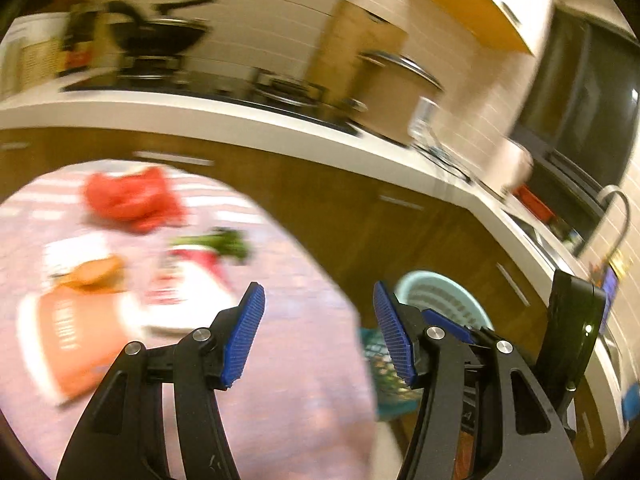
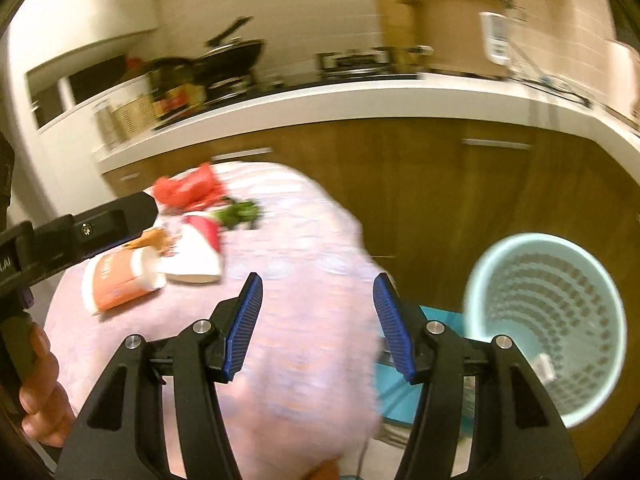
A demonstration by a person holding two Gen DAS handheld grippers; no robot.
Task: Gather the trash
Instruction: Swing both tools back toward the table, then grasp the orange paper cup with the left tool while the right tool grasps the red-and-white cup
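- While both grippers hang above the near edge of the table (image 2: 304, 240), their blue fingers stand wide apart and nothing is between them: left gripper (image 1: 318, 332), right gripper (image 2: 318, 328).
- Ahead of the fingers, toward the far left part of the table, the trash lies in one loose group: an orange cup (image 2: 120, 280) on its side, a white-and-red wrapper (image 2: 196, 256) just beside it, a green leafy scrap (image 2: 240, 212), and a crumpled red bag (image 2: 188, 190) at the far edge.
- I judge the left gripper is nearer to this group; the cup's long axis runs about left to right, mouth to the right.
- Off the right edge of the table, lower down, stands the pale green bin (image 2: 500, 252), near the right gripper.
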